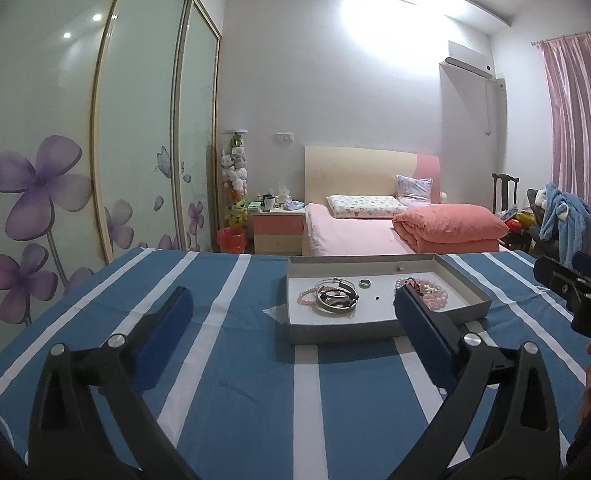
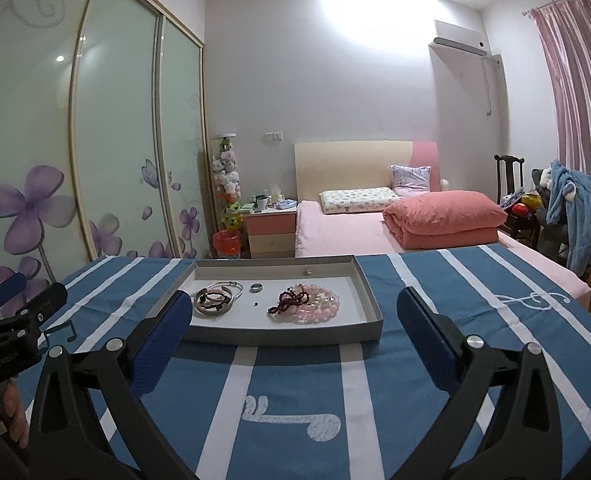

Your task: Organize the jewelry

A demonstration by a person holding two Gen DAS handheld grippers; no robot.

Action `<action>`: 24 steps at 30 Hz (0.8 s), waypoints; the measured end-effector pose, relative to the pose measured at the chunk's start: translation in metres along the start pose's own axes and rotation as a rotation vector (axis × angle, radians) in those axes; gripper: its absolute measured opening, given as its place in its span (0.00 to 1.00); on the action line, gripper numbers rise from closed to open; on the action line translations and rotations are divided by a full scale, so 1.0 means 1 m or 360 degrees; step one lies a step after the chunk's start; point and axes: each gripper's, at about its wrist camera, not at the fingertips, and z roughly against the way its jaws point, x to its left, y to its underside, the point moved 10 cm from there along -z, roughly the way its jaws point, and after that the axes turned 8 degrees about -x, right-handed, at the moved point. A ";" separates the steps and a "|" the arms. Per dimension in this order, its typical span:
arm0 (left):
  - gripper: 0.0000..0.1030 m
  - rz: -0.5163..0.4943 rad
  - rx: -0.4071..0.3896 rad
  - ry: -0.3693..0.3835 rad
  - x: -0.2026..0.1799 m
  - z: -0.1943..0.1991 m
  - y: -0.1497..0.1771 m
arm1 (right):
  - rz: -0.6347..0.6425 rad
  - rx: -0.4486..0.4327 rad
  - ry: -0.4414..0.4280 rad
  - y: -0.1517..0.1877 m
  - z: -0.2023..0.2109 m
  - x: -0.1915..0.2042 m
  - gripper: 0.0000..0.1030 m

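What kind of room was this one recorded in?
A home bedroom, it seems: a bed with pillows, a wardrobe with flowered sliding doors, and a bedside cabinet. The jewelry tray sits on a striped cloth.

Before me, the surface carries a blue, white-striped cloth (image 2: 295,392). Far centre: bed (image 2: 335,228) with folded pink quilt (image 2: 443,220). Far left: flower-printed wardrobe doors (image 1: 75,140), nightstand (image 1: 275,228), red bin (image 1: 231,240). Far right: pink curtain (image 1: 579,128).
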 end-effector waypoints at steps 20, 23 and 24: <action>0.96 -0.0003 0.0012 -0.0017 -0.003 0.015 0.015 | -0.0024 -0.0022 0.0063 0.018 0.012 -0.005 0.98; 0.96 -0.0006 0.0009 -0.0020 -0.004 0.016 0.016 | -0.0024 -0.0023 0.0064 0.018 0.012 -0.005 0.98; 0.96 -0.0008 0.0008 -0.0021 -0.005 0.016 0.016 | -0.0024 -0.0024 0.0064 0.018 0.012 -0.005 0.98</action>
